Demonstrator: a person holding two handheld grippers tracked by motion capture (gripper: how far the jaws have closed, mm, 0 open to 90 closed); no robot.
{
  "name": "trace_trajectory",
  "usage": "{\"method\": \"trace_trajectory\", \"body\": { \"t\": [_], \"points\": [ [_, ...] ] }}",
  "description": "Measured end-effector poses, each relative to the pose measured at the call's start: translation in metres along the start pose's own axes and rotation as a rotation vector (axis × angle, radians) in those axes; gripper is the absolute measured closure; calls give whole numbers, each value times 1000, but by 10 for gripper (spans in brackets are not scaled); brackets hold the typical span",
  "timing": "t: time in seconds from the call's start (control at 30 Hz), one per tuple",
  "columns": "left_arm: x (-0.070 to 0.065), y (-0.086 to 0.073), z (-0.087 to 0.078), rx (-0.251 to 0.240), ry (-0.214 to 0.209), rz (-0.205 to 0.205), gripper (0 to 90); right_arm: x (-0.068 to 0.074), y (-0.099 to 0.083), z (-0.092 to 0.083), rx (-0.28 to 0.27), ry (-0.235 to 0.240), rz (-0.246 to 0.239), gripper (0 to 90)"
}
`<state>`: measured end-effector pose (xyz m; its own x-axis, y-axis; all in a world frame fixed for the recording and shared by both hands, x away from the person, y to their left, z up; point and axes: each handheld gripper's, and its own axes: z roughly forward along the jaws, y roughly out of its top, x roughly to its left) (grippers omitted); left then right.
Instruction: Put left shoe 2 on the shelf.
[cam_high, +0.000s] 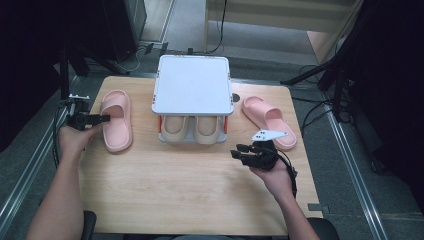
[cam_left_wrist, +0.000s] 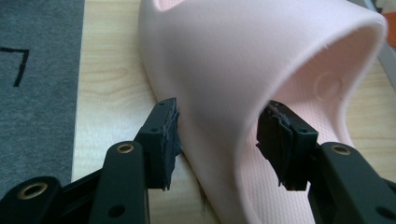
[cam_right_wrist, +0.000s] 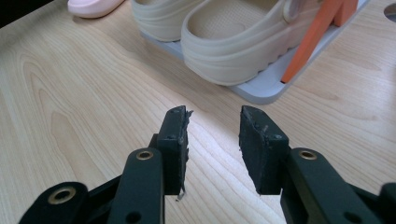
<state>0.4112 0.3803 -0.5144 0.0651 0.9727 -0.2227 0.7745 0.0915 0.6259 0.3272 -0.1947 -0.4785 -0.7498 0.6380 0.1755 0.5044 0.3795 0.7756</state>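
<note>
On wooden table (cam_high: 200, 190), pale pink slipper (cam_left_wrist: 261, 60), smooth foam, arched strap

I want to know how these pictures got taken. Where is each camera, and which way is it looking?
High view: above the person's side, looking forward and down at the table; both forearms, left claw and right claw show.
Left gripper view: rides the left claw, looking at the pink slipper whose strap side sits between its open jaws.
Right gripper view: rides the right claw, facing the beige clogs on the shoe rack.
Shared: the high and right gripper views both show the clogs.
</note>
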Motion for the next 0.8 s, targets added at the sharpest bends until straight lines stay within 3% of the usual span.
{"method": "trace_trajectory", "body": {
  "t": [0.23, 0.6, 0.8],
  "points": [
    [1, 4, 8, -27, 29, 3, 538, 0, -6, -5, -2, -19, 17, 625],
    [-3, 5, 9, -36, 79, 71, 710, -1, -7, -6, -8, -24, 23, 617],
    [-1, 4, 5, -31, 70, 31, 797, -1, -5, -5, -9, -19, 21, 615]
  ]
}}
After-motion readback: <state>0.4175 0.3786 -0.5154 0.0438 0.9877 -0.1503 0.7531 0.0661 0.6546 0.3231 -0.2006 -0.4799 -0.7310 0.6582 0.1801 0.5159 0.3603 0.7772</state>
